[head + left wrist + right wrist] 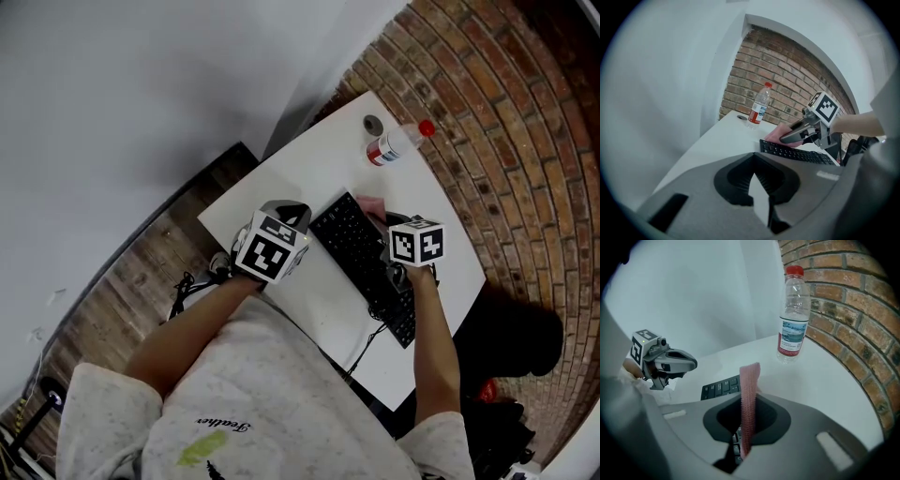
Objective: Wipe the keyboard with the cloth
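A black keyboard (361, 253) lies slantwise on the white table (300, 169). My right gripper (382, 218) hangs over its far end, shut on a pink cloth (372, 206) that stands out past the fingertips. In the right gripper view the cloth (750, 376) runs as a thin strip between the jaws of that gripper (748, 401), with keys (721, 387) below. My left gripper (291, 214) hovers left of the keyboard, shut and empty. The left gripper view shows its own jaws (754, 174) closed, and beyond them the keyboard (797, 153) and the cloth (774, 135).
A clear water bottle (396, 143) with a red cap stands at the table's far end, a small grey ring (373, 124) beside it. The keyboard cable (361, 347) drops off the near edge. A brick wall (506, 112) runs along the right; dark items (525, 337) sit on the floor.
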A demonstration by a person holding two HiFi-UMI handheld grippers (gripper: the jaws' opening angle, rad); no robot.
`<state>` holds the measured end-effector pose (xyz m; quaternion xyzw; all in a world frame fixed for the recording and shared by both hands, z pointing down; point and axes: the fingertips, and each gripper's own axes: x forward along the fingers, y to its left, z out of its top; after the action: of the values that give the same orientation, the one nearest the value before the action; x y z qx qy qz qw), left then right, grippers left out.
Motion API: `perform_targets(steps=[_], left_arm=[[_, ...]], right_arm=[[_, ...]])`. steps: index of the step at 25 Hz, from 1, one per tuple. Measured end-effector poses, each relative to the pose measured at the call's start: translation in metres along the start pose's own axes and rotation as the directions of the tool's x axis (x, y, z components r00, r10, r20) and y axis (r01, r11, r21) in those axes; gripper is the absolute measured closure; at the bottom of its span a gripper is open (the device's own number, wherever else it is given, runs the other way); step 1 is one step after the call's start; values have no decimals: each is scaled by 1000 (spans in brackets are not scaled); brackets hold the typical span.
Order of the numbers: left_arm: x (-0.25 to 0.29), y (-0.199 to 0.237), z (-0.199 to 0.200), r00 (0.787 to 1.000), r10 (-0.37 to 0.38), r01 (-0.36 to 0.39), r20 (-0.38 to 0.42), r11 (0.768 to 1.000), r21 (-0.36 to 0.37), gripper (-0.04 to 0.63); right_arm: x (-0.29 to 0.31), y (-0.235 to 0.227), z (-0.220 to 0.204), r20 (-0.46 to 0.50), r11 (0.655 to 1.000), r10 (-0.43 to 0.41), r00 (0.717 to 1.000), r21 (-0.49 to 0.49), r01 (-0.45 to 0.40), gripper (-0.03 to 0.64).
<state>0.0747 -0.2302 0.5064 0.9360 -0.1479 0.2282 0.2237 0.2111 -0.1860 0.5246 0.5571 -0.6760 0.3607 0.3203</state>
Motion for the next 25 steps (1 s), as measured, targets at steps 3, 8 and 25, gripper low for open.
perform_targets(steps=[3, 8, 25], left_arm=[[-6, 8, -2, 1000, 10, -10, 1, 1000, -6, 601], [-21, 17, -4, 1000, 13, -13, 12, 1000, -11, 601], [-54, 32, -29, 999, 48, -47, 16, 995, -89, 601]], right_arm=[[6, 5, 7, -10, 1000, 6, 1000, -24, -6, 594], [15, 10, 20, -27, 998, 7, 1000, -69, -9, 594], [34, 42, 46, -184, 808, -65, 981, -586, -57, 595]])
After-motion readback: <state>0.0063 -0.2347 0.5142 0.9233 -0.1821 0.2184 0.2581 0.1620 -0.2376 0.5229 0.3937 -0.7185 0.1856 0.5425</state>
